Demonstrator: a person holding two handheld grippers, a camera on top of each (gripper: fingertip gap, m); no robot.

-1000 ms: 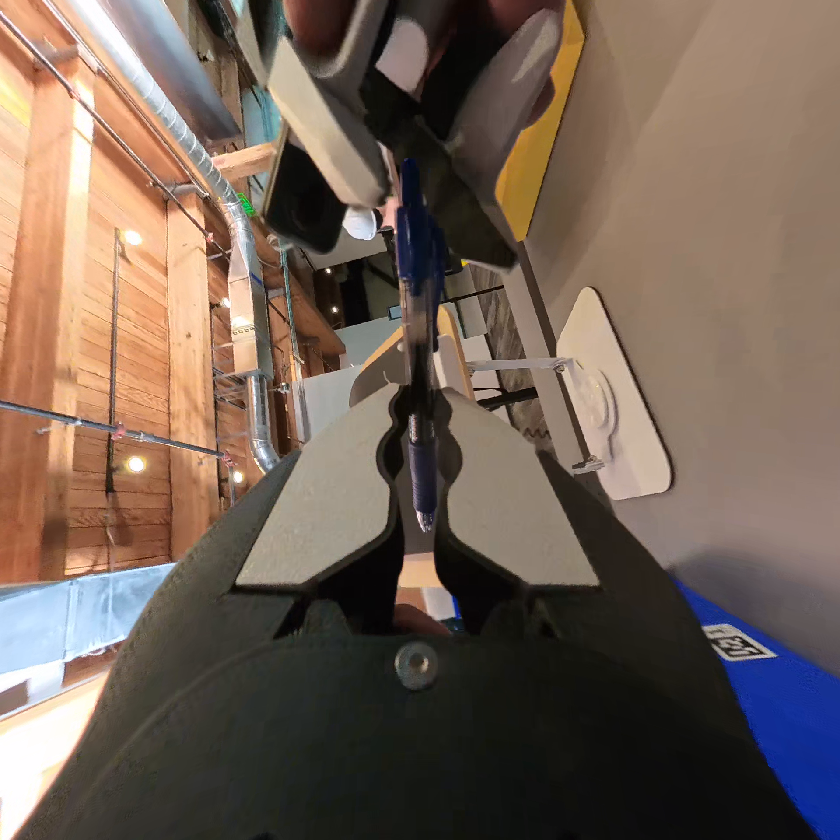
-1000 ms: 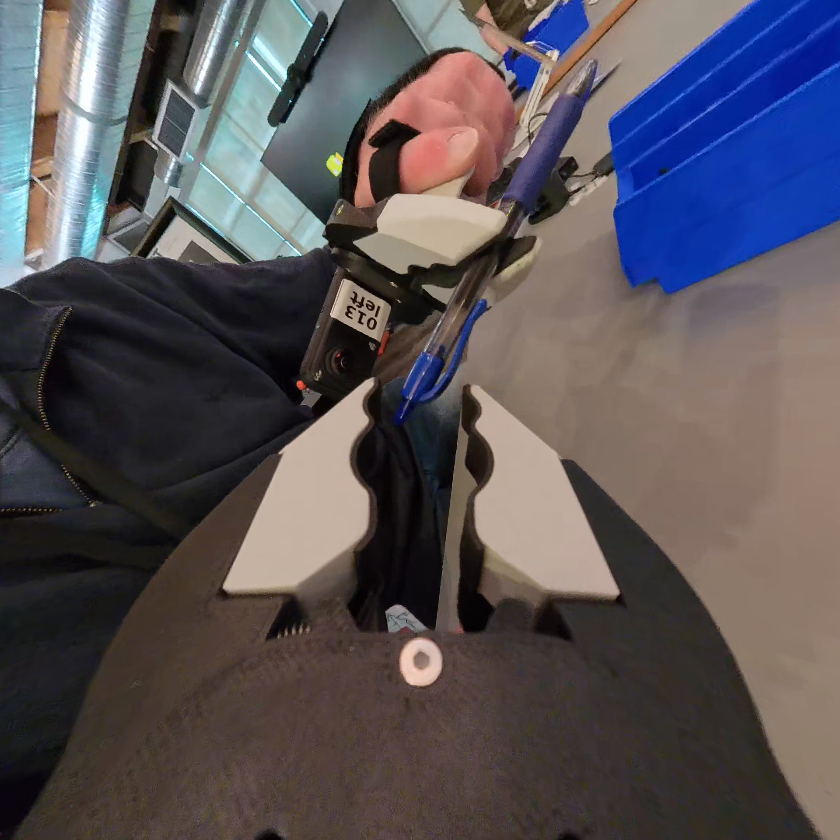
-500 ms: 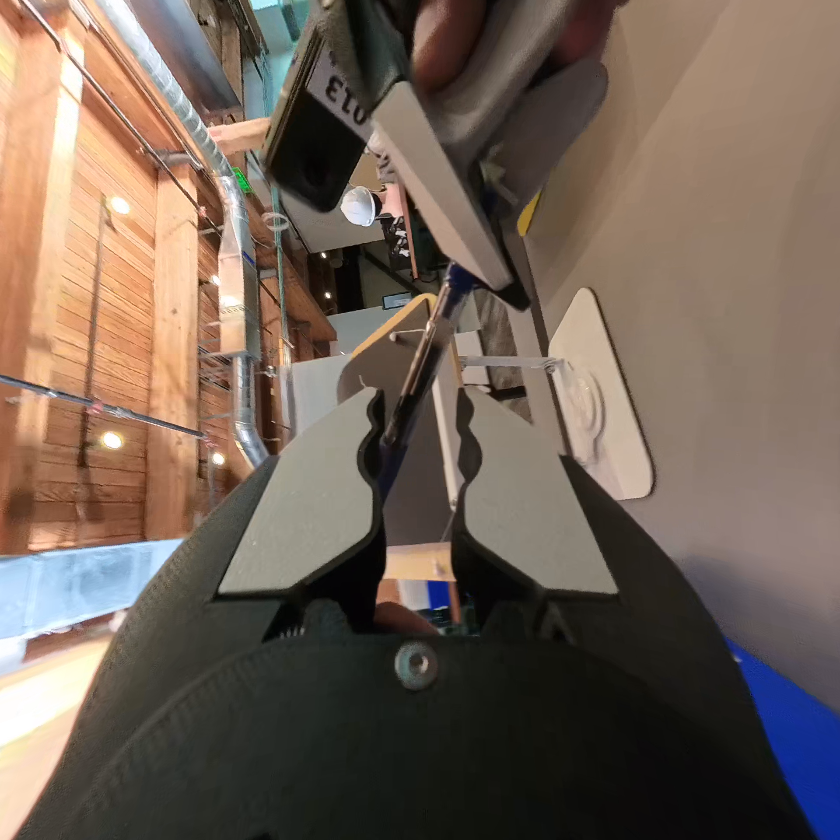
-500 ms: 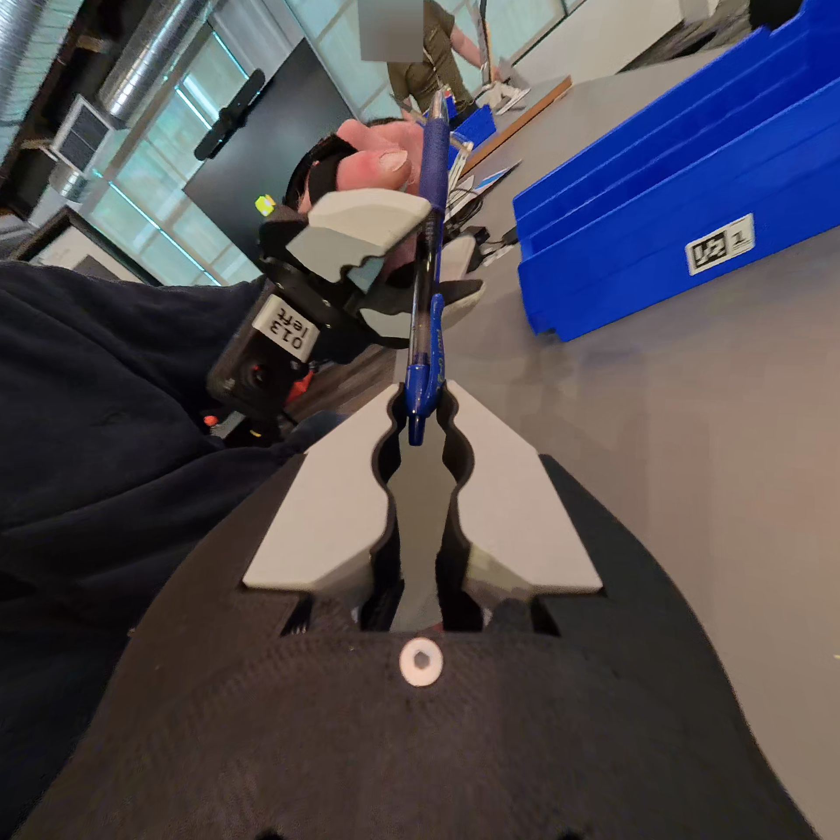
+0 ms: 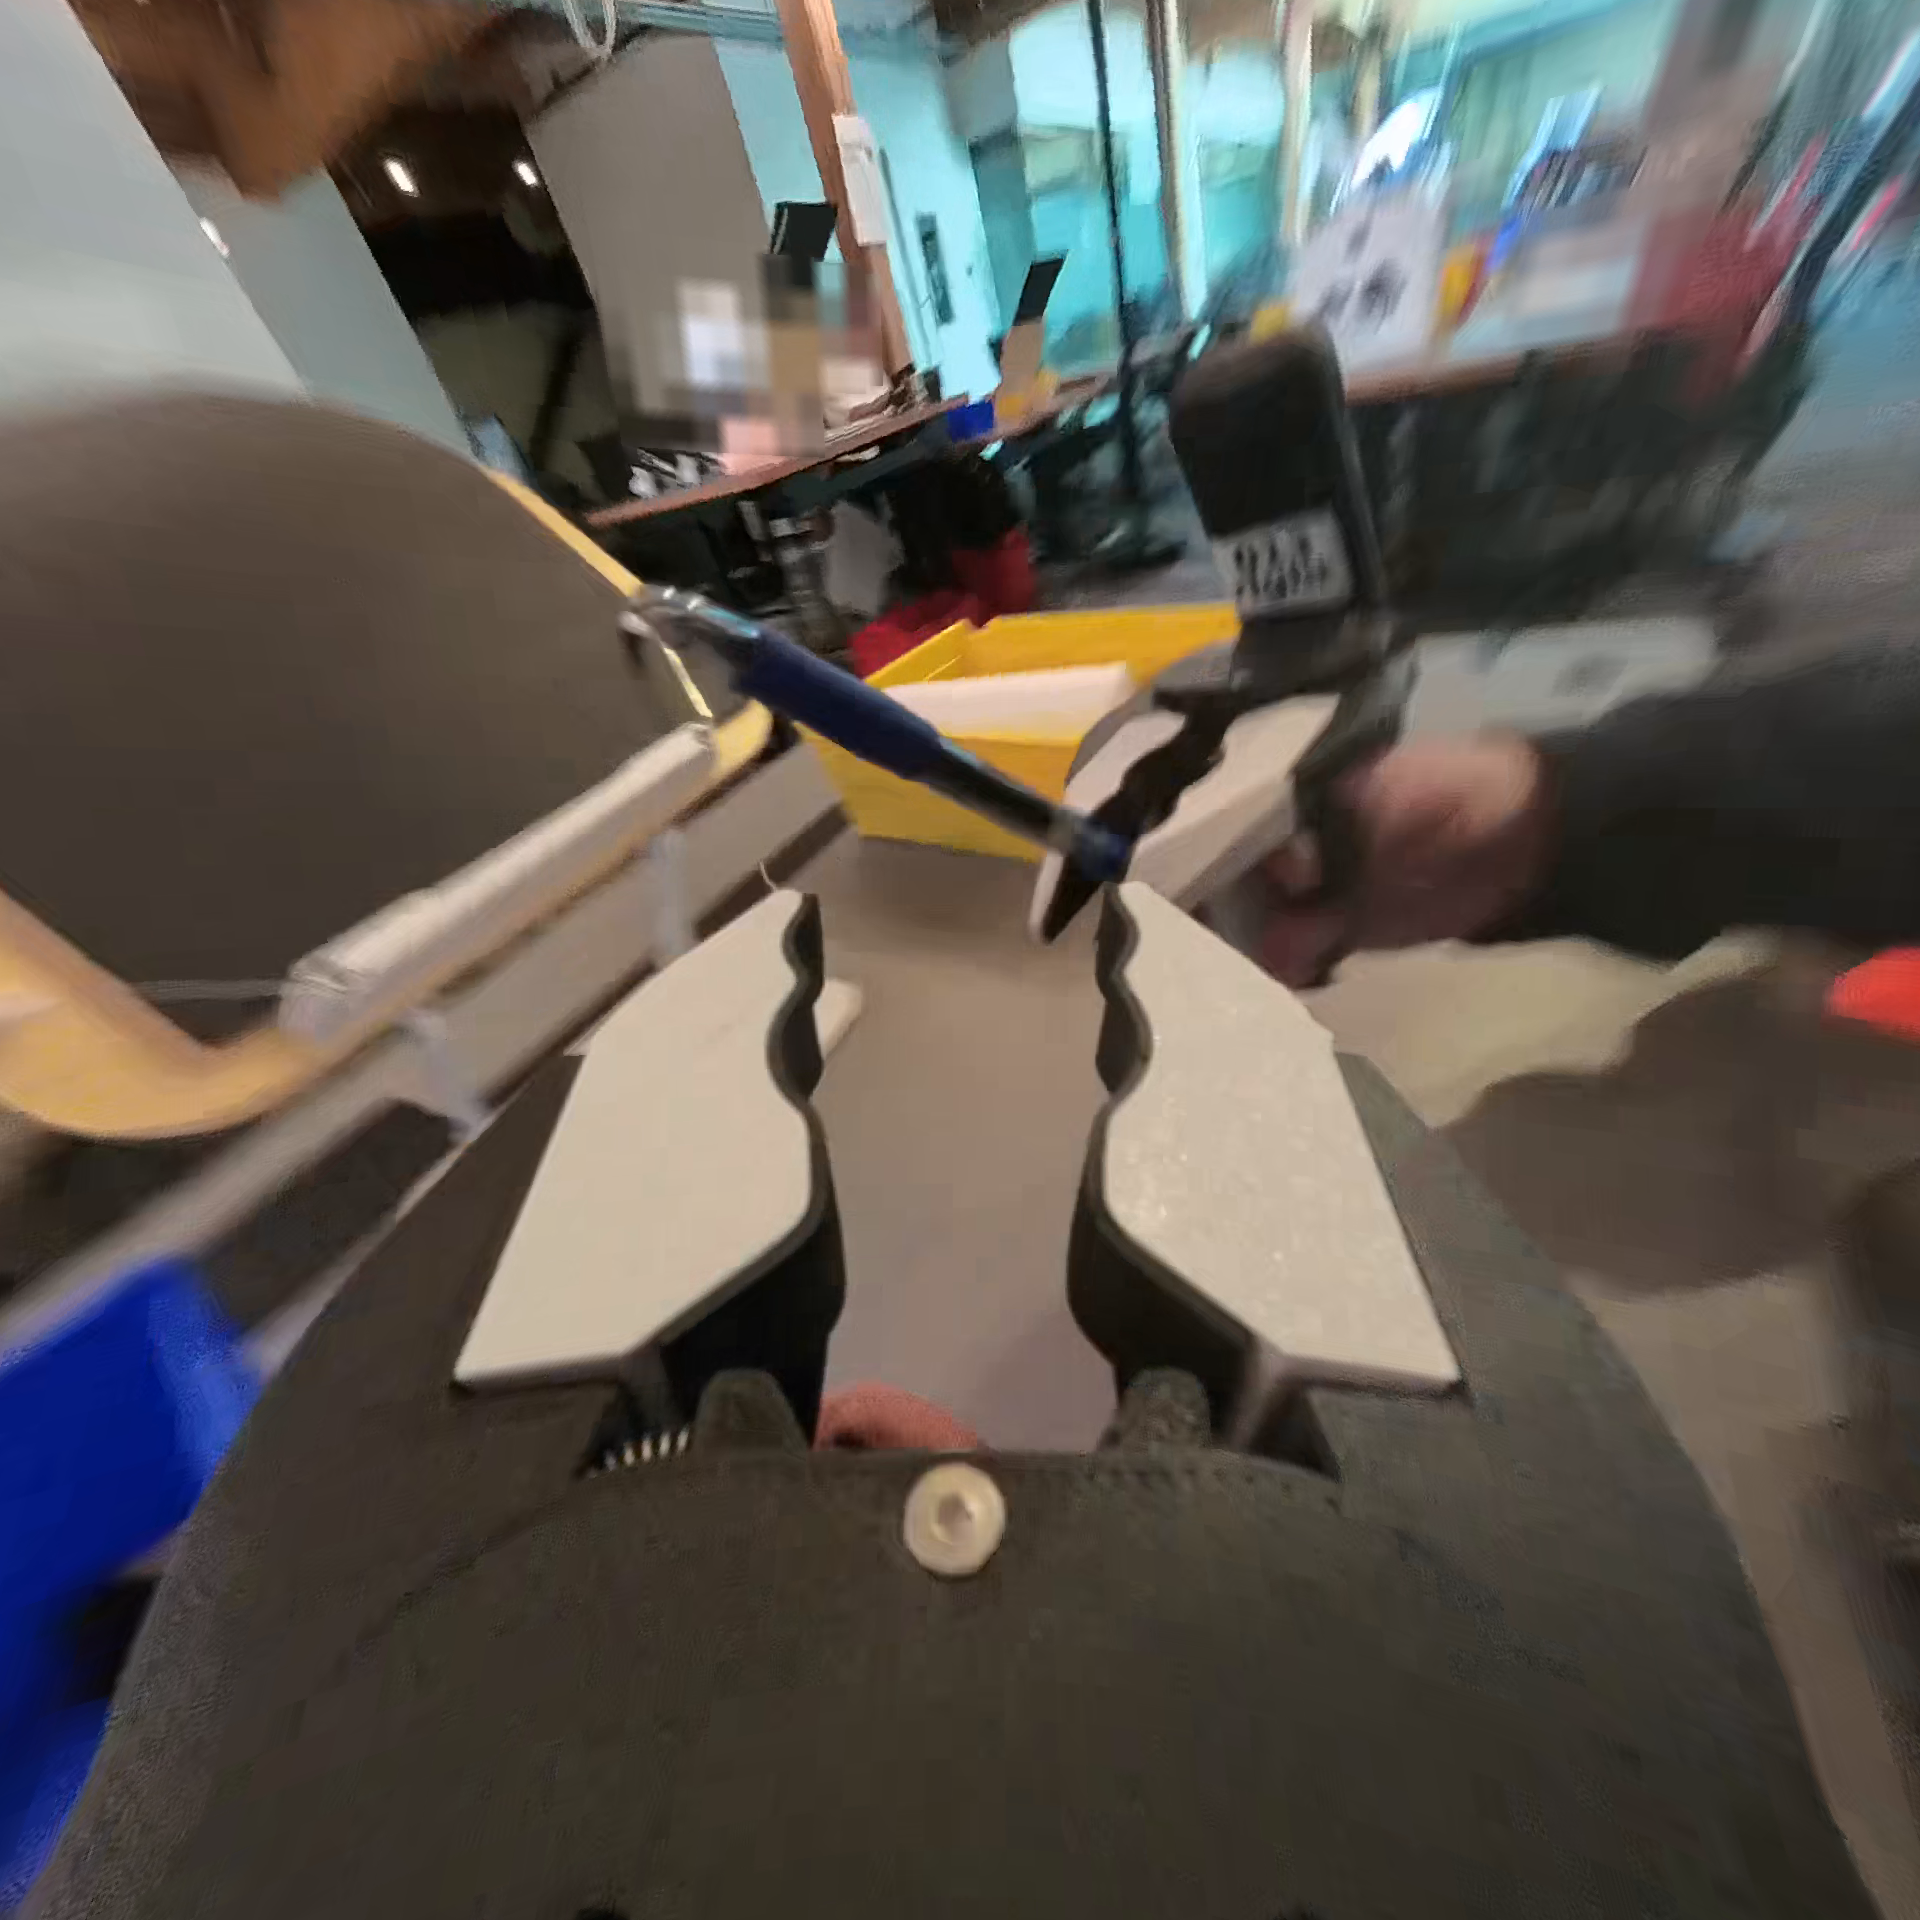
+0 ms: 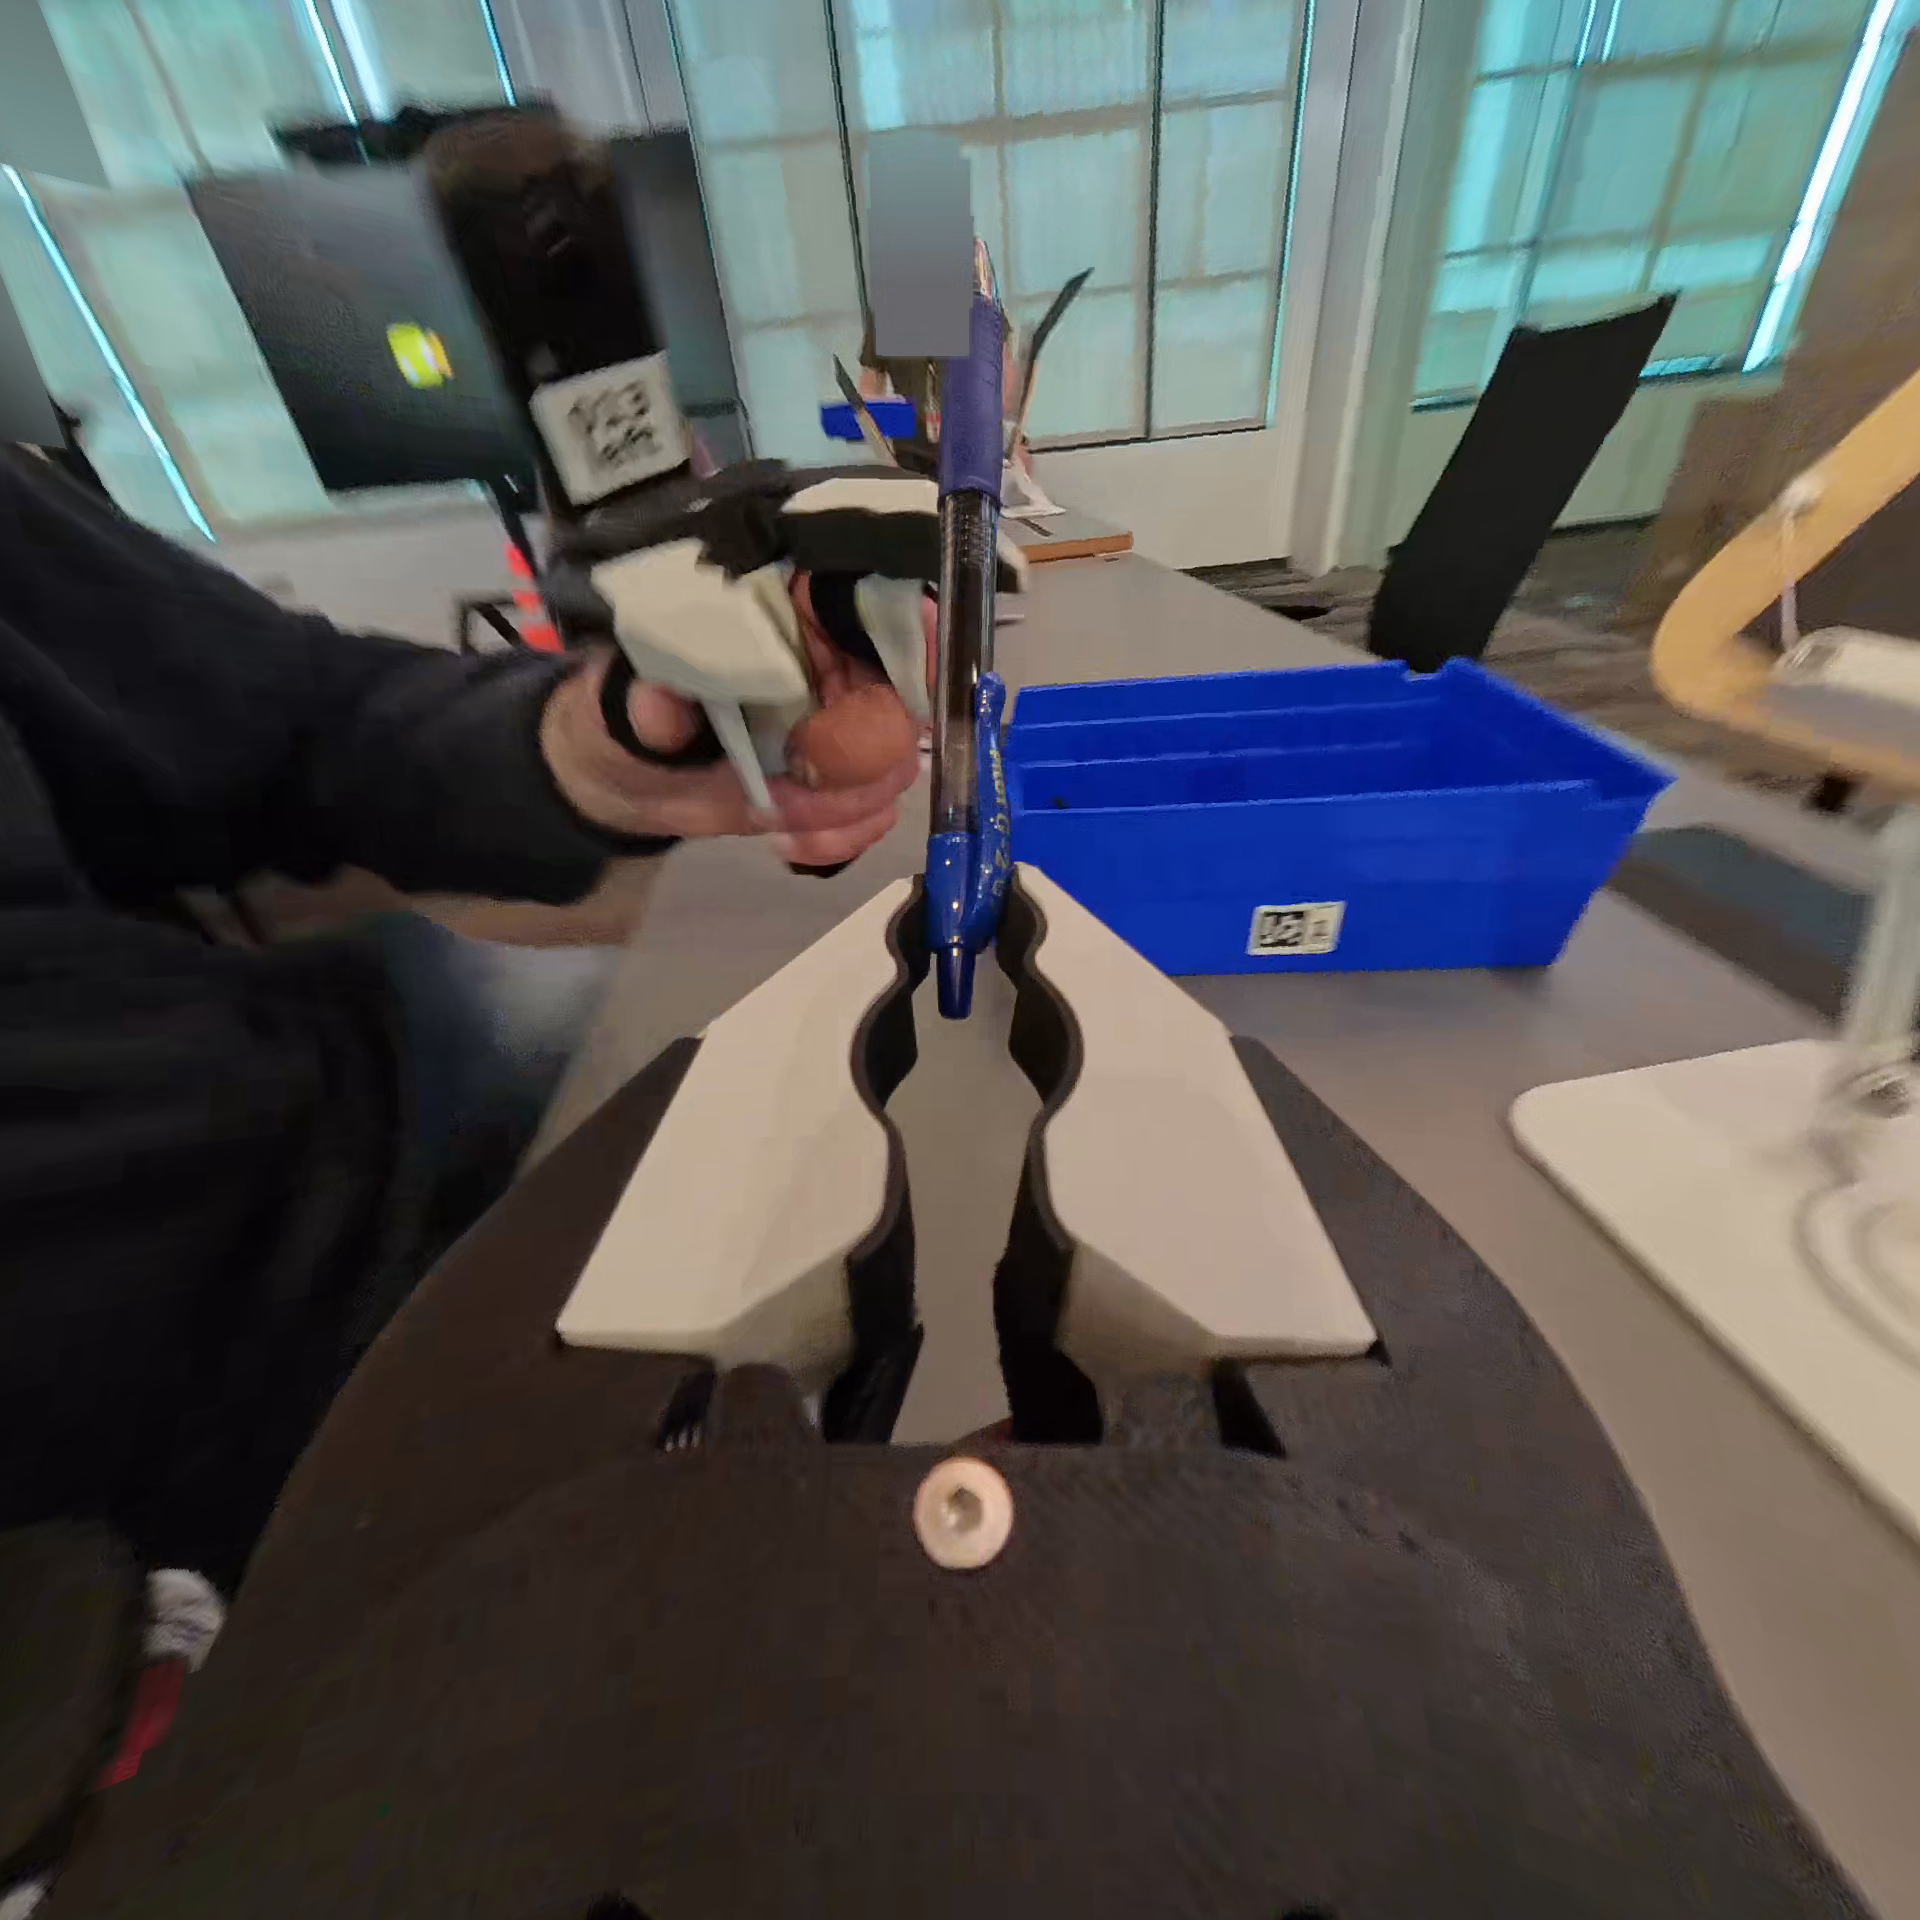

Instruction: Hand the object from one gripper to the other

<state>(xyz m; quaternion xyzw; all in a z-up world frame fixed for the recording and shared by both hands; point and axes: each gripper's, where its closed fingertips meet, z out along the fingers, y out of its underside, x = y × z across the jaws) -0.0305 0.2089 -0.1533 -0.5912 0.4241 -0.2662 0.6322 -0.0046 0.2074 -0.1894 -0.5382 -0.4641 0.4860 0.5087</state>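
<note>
Left wrist view, pretty blurry but readable enough. Left tool (image 5: 956,914) spread wide, nothing between the fingers, just bare grey tabletop (image 5: 956,1143) showing through the gap. Blue pen (image 5: 894,743) up in the air just ahead of it, slanting up and to the left, touching neither finger. Pinched at its lower end by the right tool (image 5: 1091,873), with a hand (image 5: 1423,842) in a dark sleeve wrapped round that tool's handle. Yellow bin (image 5: 1039,665) on the tabletop behind the pen, something white lying in it. Blurred blue shape at the lower left, can't tell what.

Right wrist view, much sharper. Right tool nearly closed, tips clamped on the clip end of the pen, the wider part of the gap behind the tips empty. Pen standing upright out of the tips, rubber grip end on top, clear barrel in the middle. Left tool off to the left at about barrel height, held by the other hand (image 6: 727,769), fingers apart. Pen passing just beside its near finger; can't tell from here whether touching or not. Blue bin (image 6: 1351,831) on the tabletop behind the pen, to the right, small sticker on its front wall. White base plate (image 6: 1662,1195) at the right edge with a blurred stand on it.
</note>
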